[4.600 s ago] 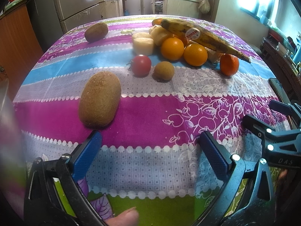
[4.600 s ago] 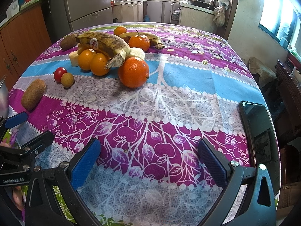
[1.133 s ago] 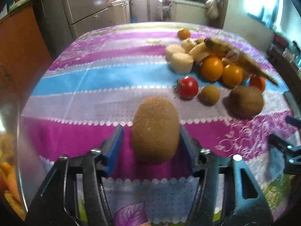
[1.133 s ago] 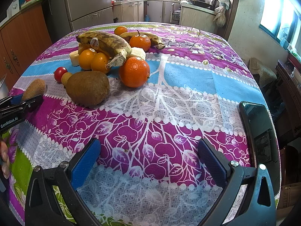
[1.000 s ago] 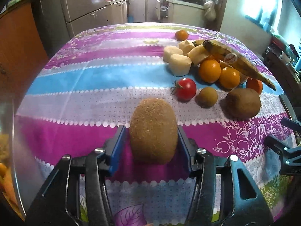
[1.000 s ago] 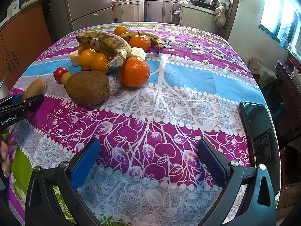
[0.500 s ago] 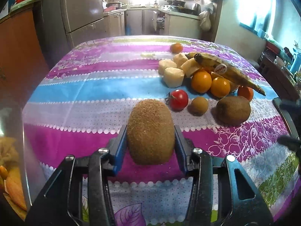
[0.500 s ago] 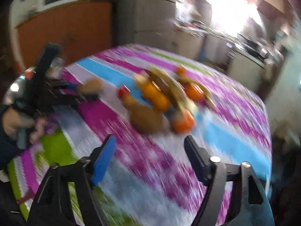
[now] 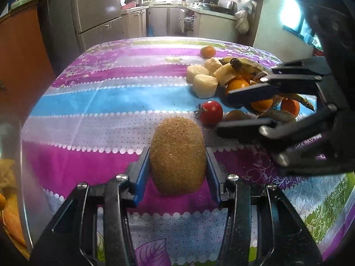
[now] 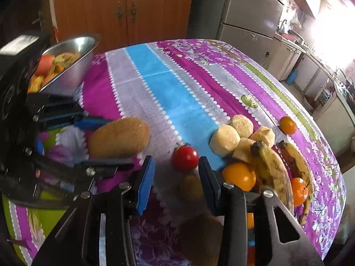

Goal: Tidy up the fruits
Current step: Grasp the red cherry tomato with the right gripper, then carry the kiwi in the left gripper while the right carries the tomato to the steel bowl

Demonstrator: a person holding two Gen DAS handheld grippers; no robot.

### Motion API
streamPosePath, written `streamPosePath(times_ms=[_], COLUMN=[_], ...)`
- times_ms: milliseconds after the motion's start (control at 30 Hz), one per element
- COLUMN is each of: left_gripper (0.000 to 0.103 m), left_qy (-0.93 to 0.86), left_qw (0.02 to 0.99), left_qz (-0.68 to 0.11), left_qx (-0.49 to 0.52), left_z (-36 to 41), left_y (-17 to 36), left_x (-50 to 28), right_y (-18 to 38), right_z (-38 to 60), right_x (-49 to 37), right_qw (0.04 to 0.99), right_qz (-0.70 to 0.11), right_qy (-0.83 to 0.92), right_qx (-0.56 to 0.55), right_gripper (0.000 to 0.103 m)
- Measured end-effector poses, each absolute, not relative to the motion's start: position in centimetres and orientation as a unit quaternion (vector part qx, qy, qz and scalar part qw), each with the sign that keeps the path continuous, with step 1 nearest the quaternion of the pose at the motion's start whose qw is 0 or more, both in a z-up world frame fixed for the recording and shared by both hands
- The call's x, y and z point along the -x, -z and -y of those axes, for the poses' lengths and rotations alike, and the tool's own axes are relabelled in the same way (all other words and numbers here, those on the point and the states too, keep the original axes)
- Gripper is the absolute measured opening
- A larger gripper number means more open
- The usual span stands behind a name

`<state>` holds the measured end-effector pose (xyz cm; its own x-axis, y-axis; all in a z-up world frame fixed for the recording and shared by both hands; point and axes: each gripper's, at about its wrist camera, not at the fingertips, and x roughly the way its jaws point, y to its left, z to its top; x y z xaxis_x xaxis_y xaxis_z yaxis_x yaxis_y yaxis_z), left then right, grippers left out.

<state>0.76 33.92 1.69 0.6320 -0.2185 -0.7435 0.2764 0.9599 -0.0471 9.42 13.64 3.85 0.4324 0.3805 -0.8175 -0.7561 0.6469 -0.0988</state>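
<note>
- Left gripper point(image 9: 177, 161), lower centre, clamps a kiwi point(image 9: 177, 155) between its jaws.
- Right gripper point(image 10: 176, 177) hovers with parted jaws over a tomato point(image 10: 184, 157); squeezing hard could burst it.

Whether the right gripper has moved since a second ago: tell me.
Yes. The right gripper has swung left across the table: it now hangs open above the small kiwi near the tomato, beside the left gripper.

Striped floral tablecloth point(image 9: 93, 102); steel fridge point(image 9: 95, 6); wooden cupboard doors point(image 10: 124, 11); kitchen counter point(image 9: 213, 15) behind
</note>
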Motion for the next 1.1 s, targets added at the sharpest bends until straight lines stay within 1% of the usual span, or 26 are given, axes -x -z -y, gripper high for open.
streamPosePath(times_ms=[267, 367, 400, 433, 567, 733, 833, 967, 1100], left_gripper=[0.047, 0.047, 0.047, 0.047, 0.047, 0.047, 0.047, 0.047, 0.047], left_qy=[0.138, 0.138, 0.138, 0.138, 0.138, 0.15, 0.162, 0.174, 0.169], left_qw=[0.898, 0.897, 0.897, 0.897, 0.899, 0.908, 0.916, 0.925, 0.937], left_qz=[-0.417, -0.418, -0.418, -0.418, -0.414, -0.391, -0.366, -0.338, -0.306], left_qx=[-0.03, -0.029, -0.029, -0.029, -0.03, -0.02, -0.014, -0.006, -0.002], left_z=[-34.0, -34.1, -34.1, -34.1, -34.0, -34.0, -33.8, -33.7, -35.1], left_y=[-1.4, -1.3, -1.3, -1.3, -1.5, -2.5, -4.1, -7.1, -10.5], left_x=[-1.1, -1.1, -1.1, -1.1, -1.0, -0.1, 1.0, 3.2, 5.6], right_y=[-1.5, -1.0, -0.9, -1.0, -1.6, -4.6, -6.9, -10.5, -13.9], right_z=[-15.3, -15.4, -15.4, -15.3, -14.4, -12.0, -10.6, -9.5, -10.7], right_x=[-11.4, -12.1, -12.1, -12.1, -11.8, -10.4, -9.2, -7.1, -4.9], right_qw=[0.795, 0.797, 0.797, 0.797, 0.807, 0.839, 0.859, 0.884, 0.894], right_qz=[-0.432, -0.437, -0.438, -0.439, -0.435, -0.404, -0.378, -0.338, -0.3], right_qy=[-0.336, -0.335, -0.335, -0.337, -0.33, -0.314, -0.302, -0.293, -0.312], right_qx=[0.26, 0.249, 0.247, 0.244, 0.225, 0.188, 0.167, 0.137, 0.118], right_gripper=[0.044, 0.044, 0.037, 0.034, 0.033, 0.033, 0.033, 0.033, 0.033])
